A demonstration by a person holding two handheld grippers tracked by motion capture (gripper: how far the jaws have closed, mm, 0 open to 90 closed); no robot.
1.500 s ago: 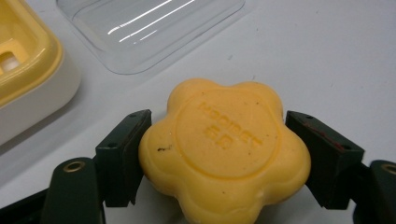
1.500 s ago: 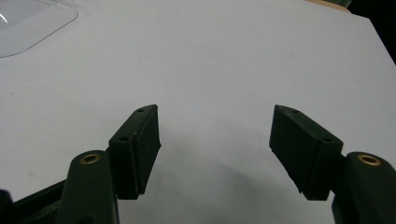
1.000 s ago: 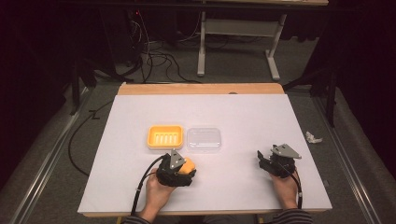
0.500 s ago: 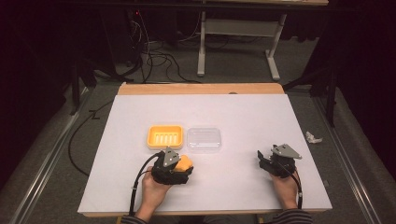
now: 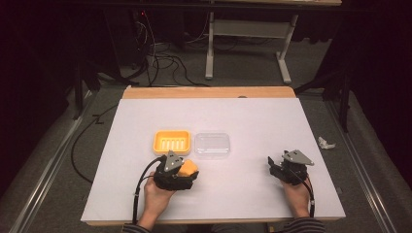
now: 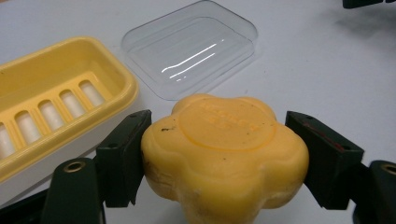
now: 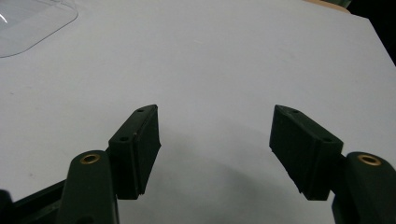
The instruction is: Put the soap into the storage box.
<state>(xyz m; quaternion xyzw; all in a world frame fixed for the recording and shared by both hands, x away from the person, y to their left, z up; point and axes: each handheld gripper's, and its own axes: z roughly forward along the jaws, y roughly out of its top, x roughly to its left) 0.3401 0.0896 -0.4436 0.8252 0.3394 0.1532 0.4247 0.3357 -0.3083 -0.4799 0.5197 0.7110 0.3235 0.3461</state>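
Observation:
A yellow flower-shaped soap bar (image 6: pixel 224 149) sits between the jaws of my left gripper (image 6: pixel 219 158), and both pads press its sides. In the high view that left gripper (image 5: pixel 187 170) holds the soap (image 5: pixel 188 168) near the table's front, just in front of the yellow soap dish (image 5: pixel 171 141). The dish (image 6: pixel 51 107) is slotted and empty. A clear plastic lid (image 5: pixel 212 144) lies upside down to its right, also seen as the lid (image 6: pixel 191 51). My right gripper (image 5: pixel 278 167) rests at the front right, and its jaws (image 7: pixel 215 144) are open over bare table.
The white tabletop (image 5: pixel 252 116) has a wooden strip along its far edge (image 5: pixel 209 92). A crumpled white scrap (image 5: pixel 325 142) lies on the floor off the right side. Cables and a table frame stand beyond the far edge.
My left gripper with the soap has shifted slightly left and toward the dish. The right gripper has stayed put.

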